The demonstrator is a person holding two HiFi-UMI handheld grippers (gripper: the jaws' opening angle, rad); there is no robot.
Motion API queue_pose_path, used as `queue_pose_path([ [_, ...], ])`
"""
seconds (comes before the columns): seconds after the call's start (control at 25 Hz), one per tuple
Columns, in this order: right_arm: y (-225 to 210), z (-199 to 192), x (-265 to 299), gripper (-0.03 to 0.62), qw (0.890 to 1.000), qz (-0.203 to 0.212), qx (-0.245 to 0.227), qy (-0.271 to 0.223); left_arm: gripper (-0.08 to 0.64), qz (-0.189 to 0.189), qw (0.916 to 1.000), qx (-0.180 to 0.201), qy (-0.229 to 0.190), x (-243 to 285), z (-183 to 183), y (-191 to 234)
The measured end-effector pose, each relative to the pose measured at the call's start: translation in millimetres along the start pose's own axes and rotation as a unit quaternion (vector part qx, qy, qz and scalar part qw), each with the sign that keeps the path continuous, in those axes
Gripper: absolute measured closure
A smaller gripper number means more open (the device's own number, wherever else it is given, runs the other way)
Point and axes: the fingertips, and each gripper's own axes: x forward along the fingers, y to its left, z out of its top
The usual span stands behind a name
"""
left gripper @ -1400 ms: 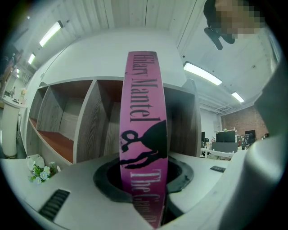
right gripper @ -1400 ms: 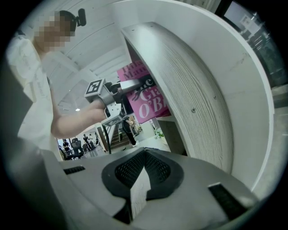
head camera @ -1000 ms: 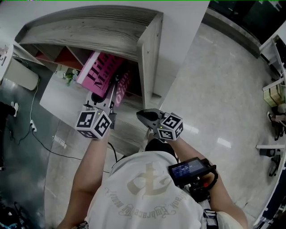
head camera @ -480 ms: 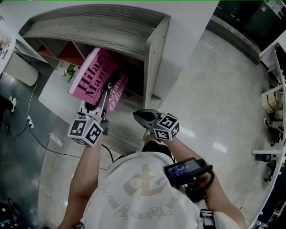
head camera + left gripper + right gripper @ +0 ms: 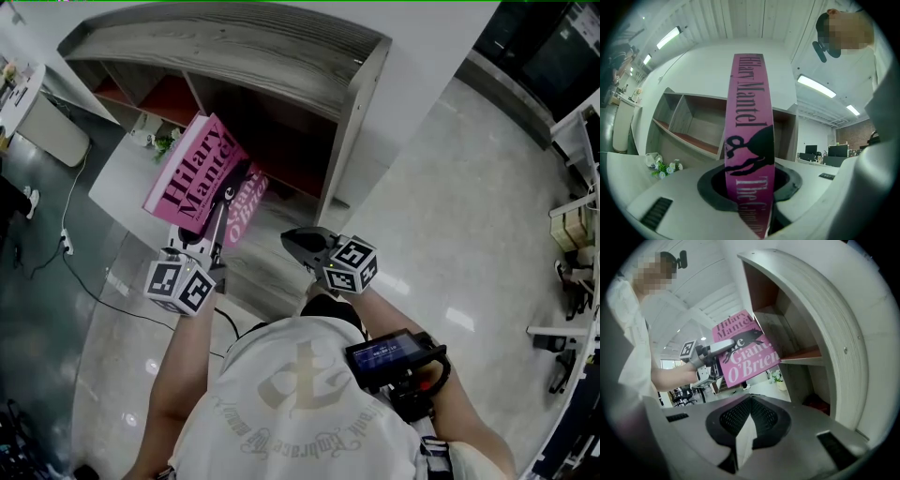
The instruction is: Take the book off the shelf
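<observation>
A pink book (image 5: 199,176) with "Hilary Mantel" on its spine is out of the grey wooden shelf (image 5: 244,52) and hangs in front of it. My left gripper (image 5: 223,202) is shut on its lower edge. In the left gripper view the pink spine (image 5: 750,140) stands upright between the jaws of the left gripper (image 5: 752,206). My right gripper (image 5: 293,241) hovers shut and empty to the right of the book, not touching it. The right gripper view shows its jaws closed at the right gripper (image 5: 743,441), with the book cover (image 5: 746,355) ahead.
The shelf compartments (image 5: 689,126) have reddish boards inside. A small flower pot (image 5: 153,142) stands on a white ledge (image 5: 117,192) left of the shelf. A cable (image 5: 66,253) runs over the floor at the left. Office furniture (image 5: 572,206) stands at the far right.
The left gripper has drawn the book out from under the shelf top, leftward and toward me. The right gripper has stayed almost where it was.
</observation>
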Motion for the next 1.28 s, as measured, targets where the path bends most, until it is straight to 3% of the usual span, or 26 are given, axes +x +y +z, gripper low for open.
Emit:
queue_pose_path([
  [0.68,12,-3,35,0.588,1.0,0.007,0.003,0.013,0.403,0.08,0.9964,-0.005,0.028,-76,-34,61],
  [1.04,27,-8,44,0.588,0.999,0.034,-0.003,0.026,0.403,0.122,0.9912,-0.019,0.047,-115,-68,66],
  [1.28,39,-9,46,0.589,0.999,0.05,0.017,0.013,0.403,0.138,0.9878,-0.027,0.067,-141,-93,65],
])
